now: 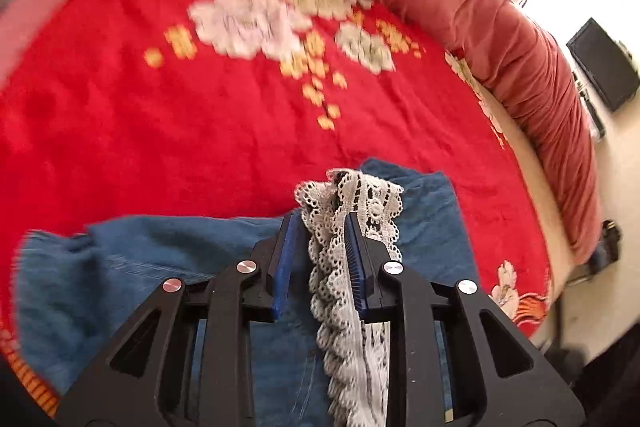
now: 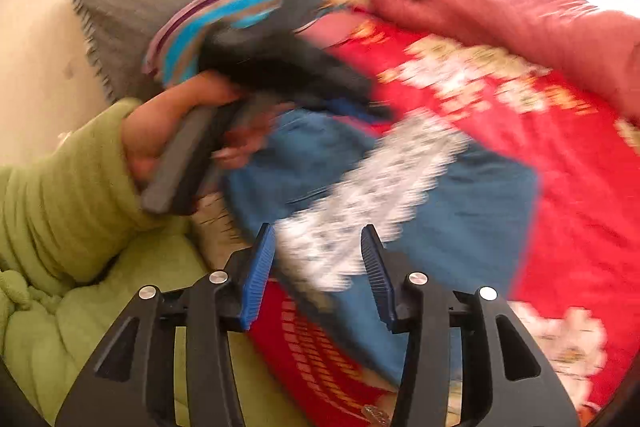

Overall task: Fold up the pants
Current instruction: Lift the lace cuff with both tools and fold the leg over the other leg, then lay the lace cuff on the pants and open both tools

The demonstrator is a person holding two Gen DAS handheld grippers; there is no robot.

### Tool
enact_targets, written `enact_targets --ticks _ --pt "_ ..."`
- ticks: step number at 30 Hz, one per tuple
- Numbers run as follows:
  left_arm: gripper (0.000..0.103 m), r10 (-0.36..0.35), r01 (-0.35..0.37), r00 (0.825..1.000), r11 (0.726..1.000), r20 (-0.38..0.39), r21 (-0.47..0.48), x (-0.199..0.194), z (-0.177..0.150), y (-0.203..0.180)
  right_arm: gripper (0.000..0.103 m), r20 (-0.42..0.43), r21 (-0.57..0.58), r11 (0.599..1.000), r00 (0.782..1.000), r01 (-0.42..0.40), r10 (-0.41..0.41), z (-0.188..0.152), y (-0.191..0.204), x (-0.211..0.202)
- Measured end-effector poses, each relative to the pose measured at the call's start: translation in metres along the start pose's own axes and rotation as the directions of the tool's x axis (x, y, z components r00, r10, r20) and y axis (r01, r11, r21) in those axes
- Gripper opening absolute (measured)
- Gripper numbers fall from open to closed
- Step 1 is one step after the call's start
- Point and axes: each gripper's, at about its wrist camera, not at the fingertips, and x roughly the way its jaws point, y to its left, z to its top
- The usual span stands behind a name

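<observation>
**Me:** Left tongs (image 1: 326, 227) are narrow, and the white lace trim (image 1: 352, 211) of the pants runs between the blue pads (image 1: 286, 259). It lies against the right pad; whether the left pad really presses on it I cannot tell. Right tongs (image 2: 318, 239) stand fairly wide with nothing pinched, though the blurred lace (image 2: 372, 187) passes across the gap ahead of the tips.

**Helper:** Where are the pants themselves?

**Me:** The blue denim pants (image 1: 160, 259) lie bunched on the red flowered blanket (image 1: 160, 115), directly under and in front of both tongs. A rolled pink quilt (image 1: 480, 11) borders the far edge. From the right wrist I see my left hand (image 2: 168, 131), in its green sleeve (image 2: 60, 187), gripping the other tool's handle.

**Helper:** What might spoil things from here?

**Me:** I'd judge the lace is the weak point. It is openwork and thin, so it could slide out of a half-hearted pinch, or snag and stretch if the denim's weight hangs from it. With only one corner carried, the fabric could twist, and the fold would land crooked. Everything is smeared, so aiming the right tongs is guesswork.

**Helper:** Any labels or writing?

**Me:** None legible. No tag or brand shows on the pants or tongs.
</observation>
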Motion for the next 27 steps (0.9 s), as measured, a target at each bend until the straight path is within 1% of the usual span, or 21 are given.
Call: enact_targets --ticks 1,3,5,8,9,10,11,12,15,18,20,21,22,24,25,27 --pt "0.017 -0.003 0.003 1.000 1.000 0.011 0.017 -0.007 -0.003 -0.004 0.043 -0.011 0.006 0.999 0.999 0.047 -0.047 -0.003 -0.008 -0.003" --pt "0.017 -0.005 0.004 1.000 0.997 0.016 0.075 -0.016 -0.013 -0.020 0.043 -0.057 0.024 0.993 0.992 0.113 -0.111 -0.011 -0.020 -0.001" --pt "0.017 -0.013 0.014 1.000 0.988 -0.010 0.151 -0.017 -0.029 -0.040 0.043 -0.092 0.036 0.991 0.988 0.128 -0.124 -0.020 -0.026 0.003" --pt "0.017 -0.019 0.034 0.998 0.974 -0.068 0.225 -0.008 -0.055 -0.058 0.043 -0.163 0.026 0.990 0.978 0.140 -0.134 -0.039 -0.025 0.010" --pt "0.017 -0.005 0.028 0.996 0.969 -0.093 0.245 -0.003 -0.064 -0.060 0.041 -0.202 0.015 0.986 0.967 0.165 -0.159 -0.048 -0.025 0.013" --pt "0.017 0.028 0.007 0.991 0.965 -0.128 0.262 0.006 -0.075 -0.060 0.041 -0.232 0.009 0.983 0.957 0.181 -0.174 -0.055 -0.028 0.017" --pt "0.017 0.045 -0.006 0.989 0.964 -0.143 0.266 0.010 -0.081 -0.058 0.041 -0.241 0.015 0.983 0.955 0.183 -0.174 -0.058 -0.031 0.020" --pt "0.017 0.061 -0.017 0.987 0.962 -0.152 0.271 0.015 -0.089 -0.056 0.042 -0.241 0.033 0.983 0.957 0.178 -0.165 -0.063 -0.033 0.020" --pt "0.017 0.081 -0.043 0.990 0.952 -0.116 0.303 0.015 -0.101 -0.058 0.042 -0.230 0.054 0.984 0.961 0.171 -0.154 -0.068 -0.036 0.020" --pt "0.017 0.077 -0.041 0.991 0.952 -0.108 0.302 0.010 -0.102 -0.058 0.043 -0.236 0.061 0.985 0.961 0.162 -0.144 -0.065 -0.037 0.018" --pt "0.017 0.054 -0.026 0.994 0.961 -0.093 0.277 -0.001 -0.100 -0.056 0.043 -0.205 0.077 0.988 0.972 0.137 -0.118 -0.057 -0.038 0.005" --pt "0.019 0.043 -0.019 0.995 0.962 -0.084 0.272 -0.007 -0.101 -0.054 0.043 -0.162 0.090 0.988 0.981 0.127 -0.111 -0.051 -0.040 -0.005" --pt "0.022 0.029 -0.008 0.997 0.963 -0.075 0.269 -0.013 -0.100 -0.054 0.043 -0.132 0.096 0.987 0.984 0.129 -0.116 -0.043 -0.045 -0.011" --pt "0.023 0.014 0.006 0.997 0.963 -0.072 0.271 -0.016 -0.101 -0.060 0.043 -0.097 0.093 0.985 0.986 0.148 -0.139 -0.033 -0.049 -0.018" --pt "0.023 0.013 0.009 0.997 0.959 -0.074 0.282 -0.017 -0.103 -0.064 0.043 -0.083 0.092 0.982 0.984 0.166 -0.158 -0.025 -0.053 -0.019" --pt "0.023 0.021 0.009 0.995 0.947 -0.093 0.320 -0.015 -0.110 -0.074 0.043 -0.071 0.091 0.981 0.983 0.172 -0.166 -0.009 -0.060 -0.013"
